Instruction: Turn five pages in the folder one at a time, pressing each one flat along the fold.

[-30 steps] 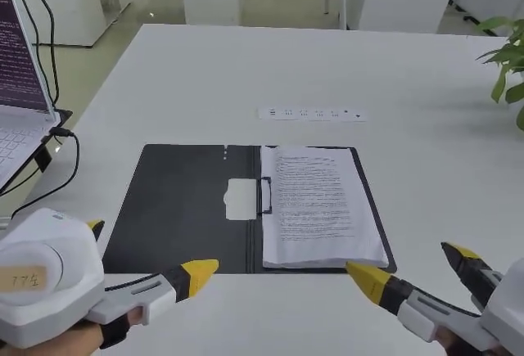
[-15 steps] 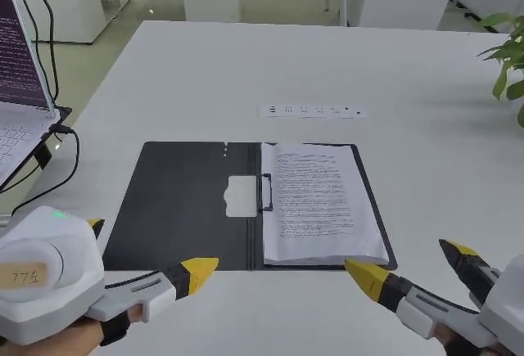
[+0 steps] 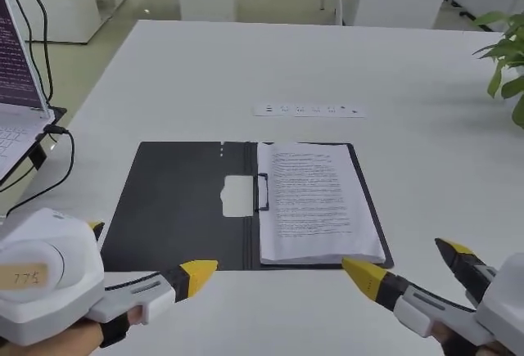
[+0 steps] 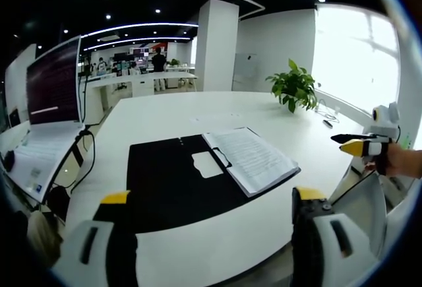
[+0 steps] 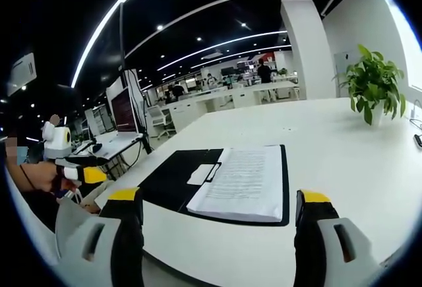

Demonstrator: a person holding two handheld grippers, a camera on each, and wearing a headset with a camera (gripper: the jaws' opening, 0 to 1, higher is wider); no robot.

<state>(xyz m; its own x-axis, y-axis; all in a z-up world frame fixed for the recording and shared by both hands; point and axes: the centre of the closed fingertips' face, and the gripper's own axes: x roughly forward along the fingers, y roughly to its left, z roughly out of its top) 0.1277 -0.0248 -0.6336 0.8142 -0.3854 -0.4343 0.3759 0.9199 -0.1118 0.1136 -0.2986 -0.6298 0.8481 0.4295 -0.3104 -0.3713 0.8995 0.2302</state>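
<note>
Black folder (image 3: pixel 176 209) lies open near the front edge of the bench (image 3: pixel 286 53), with the stack of pages (image 3: pixel 315 200) on its right half. The 2 tools, left gripper (image 3: pixel 152 247) and right gripper (image 3: pixel 399 256), hover at the front edge just short of the folder, jaws spread wide, holding nothing. Laptop (image 3: pixel 12 86) at the left edge.

One table (image 3: pixel 246 61). One black folder (image 3: pixel 180 209), open on it. One stack of printed pages (image 3: pixel 315 200) on the folder's right half; one clip (image 3: pixel 263 193) at the fold. One white power strip (image 3: pixel 309 110), far side. One laptop (image 3: pixel 16 86), far left. One potted plant (image 3: pixel 508 53), far right. Two grippers, near edge: left gripper (image 3: pixel 151 247), right gripper (image 3: pixel 395 255).
</note>
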